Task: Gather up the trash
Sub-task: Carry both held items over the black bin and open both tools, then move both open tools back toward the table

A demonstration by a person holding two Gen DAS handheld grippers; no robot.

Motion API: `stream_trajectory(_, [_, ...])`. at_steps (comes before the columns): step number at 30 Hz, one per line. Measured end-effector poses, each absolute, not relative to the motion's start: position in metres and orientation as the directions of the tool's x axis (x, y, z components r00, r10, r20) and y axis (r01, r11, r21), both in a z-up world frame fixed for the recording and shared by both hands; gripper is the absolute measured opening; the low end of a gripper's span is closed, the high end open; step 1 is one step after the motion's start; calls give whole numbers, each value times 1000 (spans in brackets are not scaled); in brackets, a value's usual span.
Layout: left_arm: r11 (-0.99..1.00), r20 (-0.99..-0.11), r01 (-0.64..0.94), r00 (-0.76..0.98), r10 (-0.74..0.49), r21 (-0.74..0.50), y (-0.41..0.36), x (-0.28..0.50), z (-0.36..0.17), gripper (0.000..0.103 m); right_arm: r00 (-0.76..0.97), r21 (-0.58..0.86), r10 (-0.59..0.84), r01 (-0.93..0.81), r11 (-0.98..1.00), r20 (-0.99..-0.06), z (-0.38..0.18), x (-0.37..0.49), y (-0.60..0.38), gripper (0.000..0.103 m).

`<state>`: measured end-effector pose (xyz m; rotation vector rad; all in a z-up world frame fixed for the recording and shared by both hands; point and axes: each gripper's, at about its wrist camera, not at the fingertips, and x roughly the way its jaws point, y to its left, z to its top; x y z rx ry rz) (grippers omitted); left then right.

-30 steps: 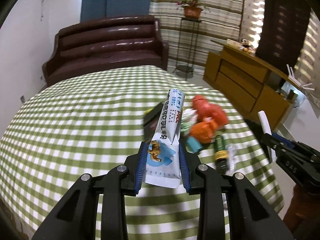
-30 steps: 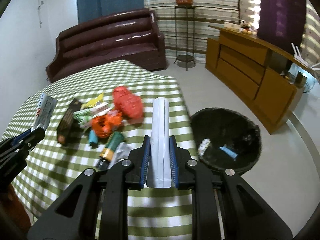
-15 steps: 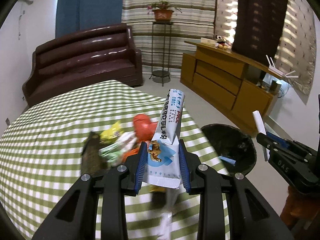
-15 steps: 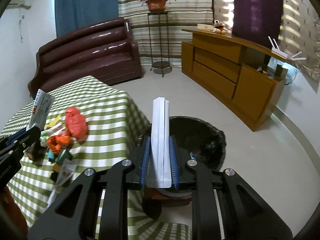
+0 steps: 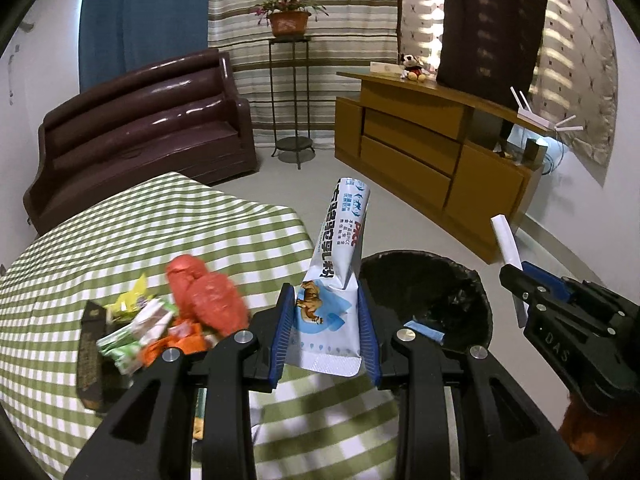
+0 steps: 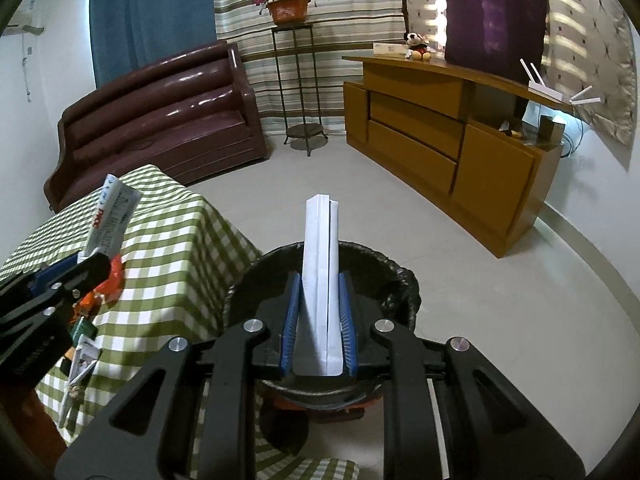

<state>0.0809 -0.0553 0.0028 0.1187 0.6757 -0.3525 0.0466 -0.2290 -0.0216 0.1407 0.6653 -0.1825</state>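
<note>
White folded paper [image 6: 320,280], clamped in the right gripper [image 6: 318,320], is above the bin [image 6: 404,280]; left gripper [image 5: 326,336] clamps a sachet [image 5: 340,264] beside it; release next.

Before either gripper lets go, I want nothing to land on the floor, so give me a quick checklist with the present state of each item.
1. Right gripper grips the folded white paper: ok.
2. Paper is over the black-lined trash bin, whose rim shows on both sides of it: ok.
3. Left gripper grips the white and blue wrapper: ok.
4. Wrapper is over the bin: not ok; the bin mouth lies to its right, with the checkered tablecloth below the gripper.
5. Bin has room: ok, only a few scraps show inside.
6. Table is free of trash: not ok, a pile of wrappers remains.
</note>
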Motion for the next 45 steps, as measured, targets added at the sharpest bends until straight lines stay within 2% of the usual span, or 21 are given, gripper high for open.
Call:
stream_trajectory(20, [929,-686,368,685,-247,33,-122,119,-25,32,760,107,-98,216,970,-642,-44,80,-268,19])
stream_trajectory(34, [934,-718,354,663,-211,53,-136,139,-40,33,752,132,-84,223,966,-654,-61,101,-281,22])
stream_trajectory(35, [934,-720,354,661,-211,52,-136,140,-40,33,750,133,-84,225,965,-656,-62,101,-281,24])
stream_trajectory(38, [938,-718,345,664,-208,47,-137,141,-38,50,750,133,-89,231,964,-655,-62,101,-282,28])
stream_trajectory(45, [944,-718,329,664,-207,33,-136,142,-35,60,756,130,-115,257,958,-645,-57,92,-286,37])
